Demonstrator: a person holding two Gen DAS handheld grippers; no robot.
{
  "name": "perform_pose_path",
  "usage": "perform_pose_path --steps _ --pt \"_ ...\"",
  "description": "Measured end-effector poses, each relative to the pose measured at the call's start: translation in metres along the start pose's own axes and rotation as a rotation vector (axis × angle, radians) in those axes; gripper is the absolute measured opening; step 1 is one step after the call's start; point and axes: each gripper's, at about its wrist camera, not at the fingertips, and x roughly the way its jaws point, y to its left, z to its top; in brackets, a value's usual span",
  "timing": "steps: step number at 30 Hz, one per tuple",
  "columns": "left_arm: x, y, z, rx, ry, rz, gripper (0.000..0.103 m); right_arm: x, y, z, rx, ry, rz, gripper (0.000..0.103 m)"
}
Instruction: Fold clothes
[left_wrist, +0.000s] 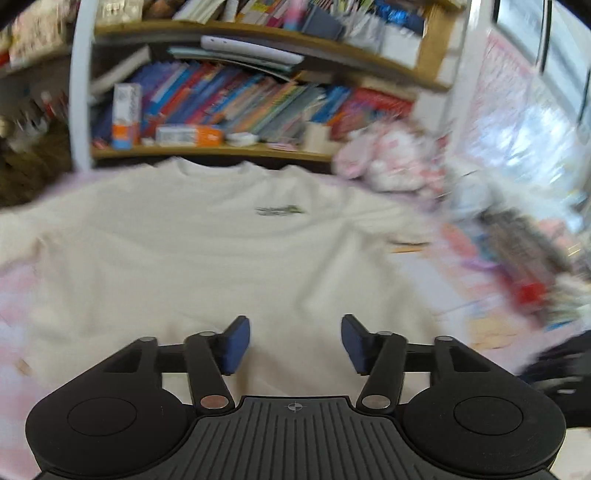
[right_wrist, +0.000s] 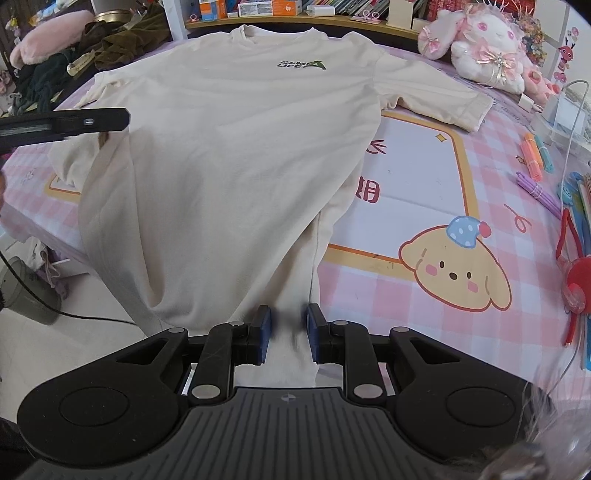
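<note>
Pink checked mat (right_wrist: 424, 302), bookshelf (left_wrist: 236, 149), cream tee (right_wrist: 221, 166)

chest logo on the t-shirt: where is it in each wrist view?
Left wrist: logo just above centre, blurred, on the cream t-shirt beyond the open left gripper.
Right wrist: logo upper centre, sharp, below the collar; the right gripper has the hem between its pads.
Shared landmark: pink-and-white plush rabbit, right of the shirt.

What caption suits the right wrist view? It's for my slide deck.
Right claw pinches the hem of a cream T-shirt spread on a pink checked mat.
</note>
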Motion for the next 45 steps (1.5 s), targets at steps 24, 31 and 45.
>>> perform_pose_path --steps 24,31,45 --pt "0.023 0.002 -0.028 0.315 0.242 0.262 0.026 -0.001 0.002 -0.004 -0.013 -0.023 -0.011 0.021" --pt "-0.003 0.034 0.001 0.172 0.251 0.224 0.011 -0.001 0.006 -0.007 -0.033 -0.039 -0.032 0.021" --pt "-0.113 0.055 0.014 0.156 0.113 0.38 0.011 -0.001 0.004 -0.01 -0.034 -0.061 -0.018 0.021"
